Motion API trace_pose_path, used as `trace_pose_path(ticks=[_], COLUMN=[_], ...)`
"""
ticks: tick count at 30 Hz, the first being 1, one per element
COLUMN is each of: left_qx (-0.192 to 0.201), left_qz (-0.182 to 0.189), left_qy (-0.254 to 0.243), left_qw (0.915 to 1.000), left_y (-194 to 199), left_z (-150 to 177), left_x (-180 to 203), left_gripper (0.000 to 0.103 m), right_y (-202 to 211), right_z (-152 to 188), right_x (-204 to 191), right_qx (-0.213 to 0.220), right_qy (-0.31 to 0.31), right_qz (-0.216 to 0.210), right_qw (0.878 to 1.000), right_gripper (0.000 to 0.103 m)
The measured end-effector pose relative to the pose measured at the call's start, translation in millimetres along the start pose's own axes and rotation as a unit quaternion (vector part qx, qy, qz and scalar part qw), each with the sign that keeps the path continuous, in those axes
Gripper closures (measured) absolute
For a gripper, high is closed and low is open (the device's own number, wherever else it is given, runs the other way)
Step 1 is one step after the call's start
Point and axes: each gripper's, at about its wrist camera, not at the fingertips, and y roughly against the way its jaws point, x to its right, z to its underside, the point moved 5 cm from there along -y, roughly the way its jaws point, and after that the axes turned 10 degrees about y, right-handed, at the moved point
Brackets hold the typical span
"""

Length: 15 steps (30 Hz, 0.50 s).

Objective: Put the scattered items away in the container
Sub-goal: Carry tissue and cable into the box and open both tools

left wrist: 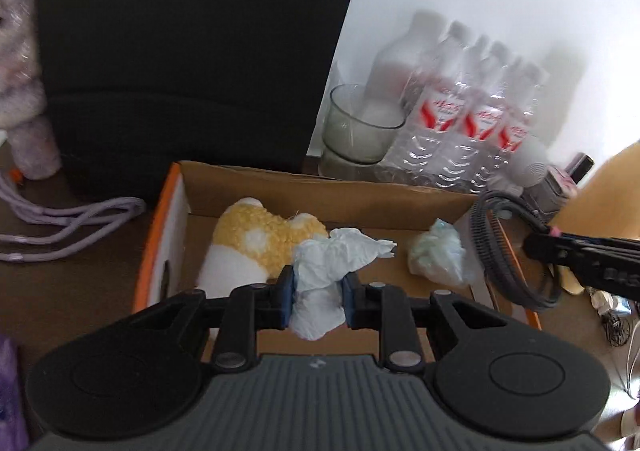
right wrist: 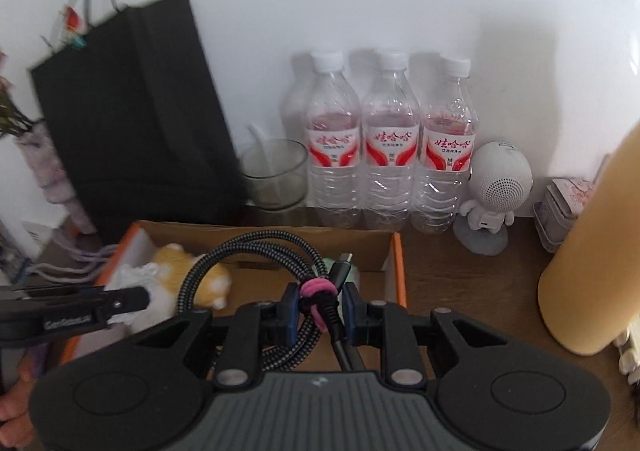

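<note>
Jaws of the left gripper (left wrist: 319, 296) are clenching a crumpled white tissue (left wrist: 326, 271) at lower centre, above the cardboard box (left wrist: 320, 185). Right gripper (right wrist: 319, 311) jaws are pinching a coiled braided cable (right wrist: 256, 247) at its pink tie, over the same box.

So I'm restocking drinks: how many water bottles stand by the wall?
3, in a row against the wall behind the cardboard box: left bottle, middle bottle, right bottle, between glass bowl and white speaker. More may hide behind them.
</note>
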Motion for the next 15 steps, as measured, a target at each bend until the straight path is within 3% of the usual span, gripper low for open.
trace_pose_path(ticks=[8, 11, 13, 15], left_qx=[-0.047, -0.044, -0.044, -0.044], left_qz=[-0.005, -0.003, -0.004, 0.003], left_qy=[-0.014, -0.013, -0.012, -0.02], left_qw=[0.9988, 0.999, 0.9989, 0.9988], left_y=[-64, -77, -81, -80], left_z=[-11, -11, -11, -10], left_x=[28, 39, 42, 45], left_gripper=[0.076, 0.07, 0.062, 0.047], right_y=[-94, -111, -116, -116], right_z=[-6, -5, -1, 1], right_x=[4, 7, 11, 12], right_qx=[-0.107, -0.118, -0.126, -0.124], right_qy=[0.013, 0.031, 0.013, 0.009], right_qz=[0.047, 0.084, 0.075, 0.063], right_qw=[0.993, 0.989, 0.989, 0.99], right_gripper=[0.082, 0.082, 0.083, 0.081])
